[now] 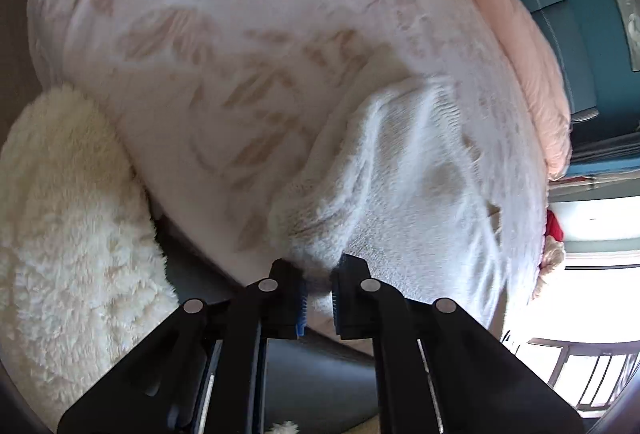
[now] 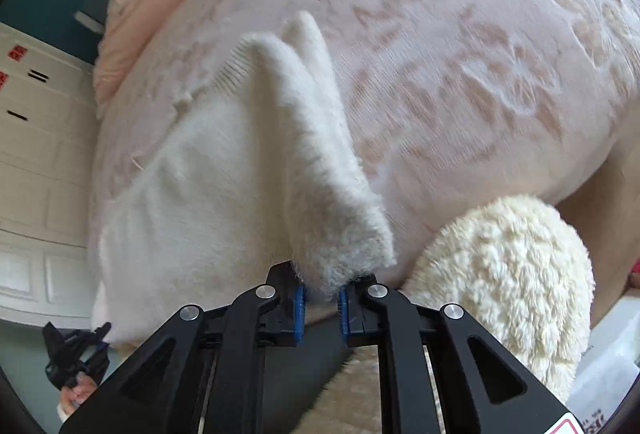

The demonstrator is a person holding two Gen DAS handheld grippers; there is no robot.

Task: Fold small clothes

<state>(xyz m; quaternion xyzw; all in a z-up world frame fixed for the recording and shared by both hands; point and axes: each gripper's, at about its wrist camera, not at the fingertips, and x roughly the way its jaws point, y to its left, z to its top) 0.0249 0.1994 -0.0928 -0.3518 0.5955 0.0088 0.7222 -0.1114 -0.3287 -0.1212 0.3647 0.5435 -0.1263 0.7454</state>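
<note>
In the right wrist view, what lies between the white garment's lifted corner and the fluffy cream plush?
Only a bare strip of the pink butterfly-patterned blanket separates the white garment from the cream plush, seen in the right wrist view.

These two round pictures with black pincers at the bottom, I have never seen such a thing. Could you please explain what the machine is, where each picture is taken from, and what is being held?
There is no robot here. A person holds a hand-operated clamp with two fingers in each hand, and each clamp carries a wide-angle camera that looks forward along its fingers. That lens makes the pictures round and bent.

One picture comes from the left gripper, the other from the right gripper. Both look at a bed with a pink blanket patterned with butterflies. On it lies a small white fuzzy garment. Each gripper is shut on an edge of this garment, so it is held at two places and partly raised. Beside the bed is a cream fluffy thing; I cannot tell what it is.
</note>
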